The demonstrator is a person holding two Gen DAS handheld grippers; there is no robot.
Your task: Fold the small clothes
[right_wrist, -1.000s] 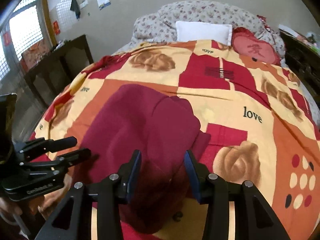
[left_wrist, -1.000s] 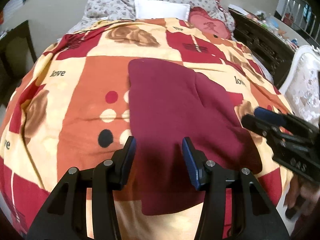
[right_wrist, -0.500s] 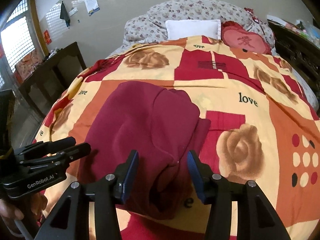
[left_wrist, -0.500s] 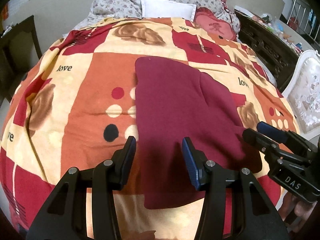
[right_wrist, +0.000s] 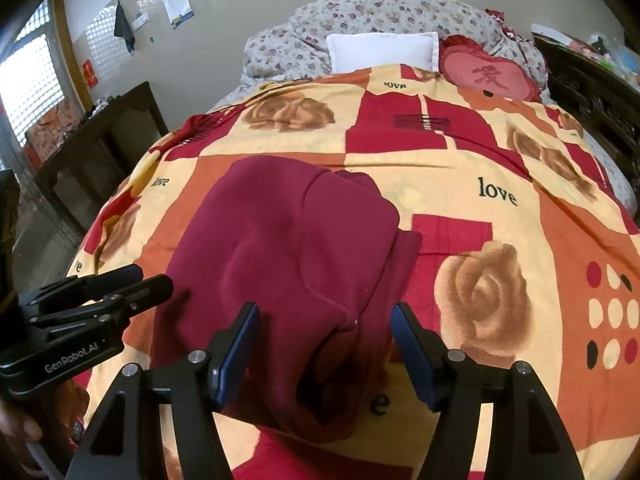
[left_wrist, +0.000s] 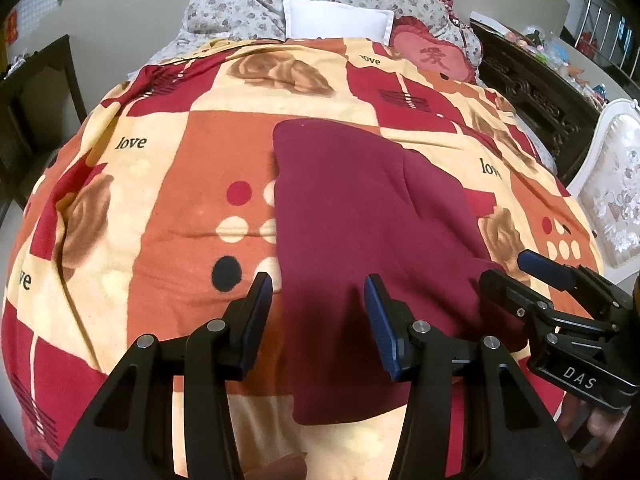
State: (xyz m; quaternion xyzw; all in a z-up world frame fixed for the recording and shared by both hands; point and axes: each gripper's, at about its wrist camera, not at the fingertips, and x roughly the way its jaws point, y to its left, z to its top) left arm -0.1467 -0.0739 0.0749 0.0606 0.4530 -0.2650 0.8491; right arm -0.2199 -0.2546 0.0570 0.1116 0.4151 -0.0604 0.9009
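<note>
A dark red garment [left_wrist: 360,220] lies folded lengthwise on the bed, with one layer lapped over from the right side [right_wrist: 288,248]. My left gripper [left_wrist: 317,284] hovers over its near left edge, jaws apart, with nothing between the pads. My right gripper [right_wrist: 325,310] hangs above the near right part of the cloth. Its jaws are opening, and the pads do not press on the fabric below them. Each gripper also shows in the other's view: the right gripper [left_wrist: 506,270] at the right, the left gripper [right_wrist: 154,278] at the left, each with a hand behind it.
The patterned red, orange and cream blanket [left_wrist: 160,200] covers the bed. A white pillow [left_wrist: 336,20] and a red heart cushion [left_wrist: 432,56] sit at the head. Dark carved furniture [left_wrist: 532,92] and a white chair [left_wrist: 612,184] flank the right; a dark desk [right_wrist: 100,140] stands left.
The right gripper's jaws have spread wider. The left gripper's jaws keep the same gap. The garment lies as before.
</note>
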